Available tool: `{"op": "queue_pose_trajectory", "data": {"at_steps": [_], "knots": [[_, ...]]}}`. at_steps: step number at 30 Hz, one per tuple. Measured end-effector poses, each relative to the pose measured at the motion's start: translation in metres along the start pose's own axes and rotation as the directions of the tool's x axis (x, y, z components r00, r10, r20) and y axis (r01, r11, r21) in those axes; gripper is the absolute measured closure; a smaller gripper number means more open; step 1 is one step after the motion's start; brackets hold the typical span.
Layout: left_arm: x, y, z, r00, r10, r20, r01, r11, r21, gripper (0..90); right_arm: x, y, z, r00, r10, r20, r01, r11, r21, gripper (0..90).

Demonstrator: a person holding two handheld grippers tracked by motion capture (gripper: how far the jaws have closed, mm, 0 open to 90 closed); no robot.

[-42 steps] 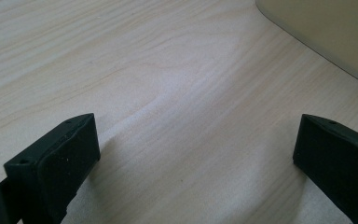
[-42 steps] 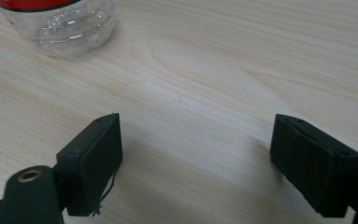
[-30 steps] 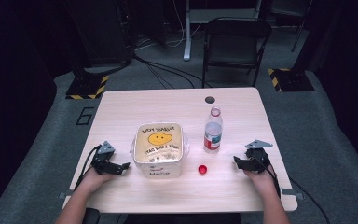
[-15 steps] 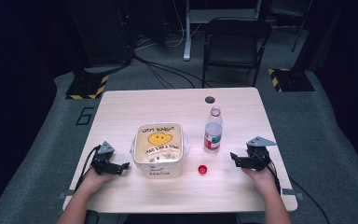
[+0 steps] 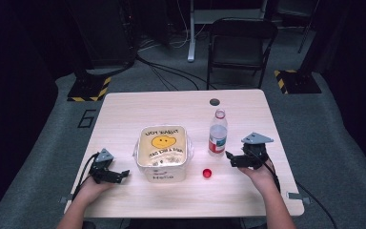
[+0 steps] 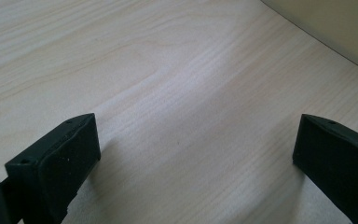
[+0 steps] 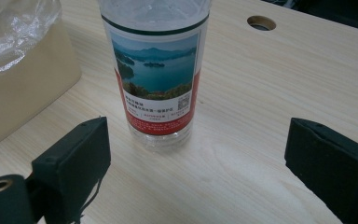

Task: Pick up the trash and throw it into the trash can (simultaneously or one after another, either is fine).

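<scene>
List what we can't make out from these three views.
- Tub contents: lid and plastic wrap cover them in the high view.
- Bottle top: cut off by the upper edge of the right gripper view.
- Label text: too small to read.
- Tub in the left gripper view: just a corner, cut off by the edge.

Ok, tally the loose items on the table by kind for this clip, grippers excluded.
Bottle: 1
Red cap: 1
Bag-lined box with the smiley print: 1
Total: 3
</scene>
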State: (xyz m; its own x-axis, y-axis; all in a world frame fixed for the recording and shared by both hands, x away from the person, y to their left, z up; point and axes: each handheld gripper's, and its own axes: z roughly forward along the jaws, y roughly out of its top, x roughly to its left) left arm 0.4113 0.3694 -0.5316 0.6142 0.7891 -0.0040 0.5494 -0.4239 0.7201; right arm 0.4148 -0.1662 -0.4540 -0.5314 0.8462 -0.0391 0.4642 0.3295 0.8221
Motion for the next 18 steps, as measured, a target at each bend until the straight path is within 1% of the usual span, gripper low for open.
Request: {"op": "queue_pose_trajectory", "data": {"at_steps": [4,5,6,9,11,12,14,15,18], "knots": [[0.0,-0.001,-0.002,1.0,0.006,0.001,-0.006,1.0,0.003,0.3,0.002,0.003,0.005,0.9999,0.008,0.01,-0.008,1.0,0.025,3.9],[0.0,-0.002,-0.002,1.0,0.003,0.0,-0.003,1.0,0.006,0.3,0.003,0.004,0.005,0.9997,0.02,0.012,-0.02,1.0,0.024,3.5],[-0.001,-0.002,-0.002,1.0,-0.001,0.002,0.001,1.0,-0.002,0.3,0.003,0.004,0.004,0.9996,0.028,0.007,-0.028,0.999,0.021,3.4],[0.0,-0.002,-0.002,1.0,0.004,0.008,-0.004,1.0,0.001,0.3,0.004,0.008,0.003,0.9988,0.048,-0.005,-0.048,0.999,0.008,3.5],[0.001,-0.001,-0.001,0.9999,0.008,0.007,-0.008,0.9999,0.006,0.3,0.005,0.012,0.004,0.9988,0.049,-0.003,-0.049,0.999,0.011,3.2],[0.001,0.0,0.0,1.0,0.001,0.003,-0.001,1.0,-0.002,0.3,0.005,0.014,0.004,0.999,0.045,0.0,-0.045,0.999,0.01,2.7],[0.001,0.0,0.0,1.0,0.007,0.002,-0.007,1.0,0.001,0.2,0.008,0.019,0.003,0.9988,0.049,0.005,-0.049,0.999,0.005,1.7],[0.002,0.001,-0.001,0.9998,0.018,0.005,-0.019,0.9998,0.01,0.2,0.008,0.021,0.002,0.9989,0.046,0.006,-0.046,0.999,0.002,1.7],[0.003,0.002,0.002,1.0,0.007,0.003,-0.007,1.0,-0.003,0.2,0.012,0.029,0.001,0.9986,0.052,0.007,-0.052,0.999,-0.002,0.5]]}}
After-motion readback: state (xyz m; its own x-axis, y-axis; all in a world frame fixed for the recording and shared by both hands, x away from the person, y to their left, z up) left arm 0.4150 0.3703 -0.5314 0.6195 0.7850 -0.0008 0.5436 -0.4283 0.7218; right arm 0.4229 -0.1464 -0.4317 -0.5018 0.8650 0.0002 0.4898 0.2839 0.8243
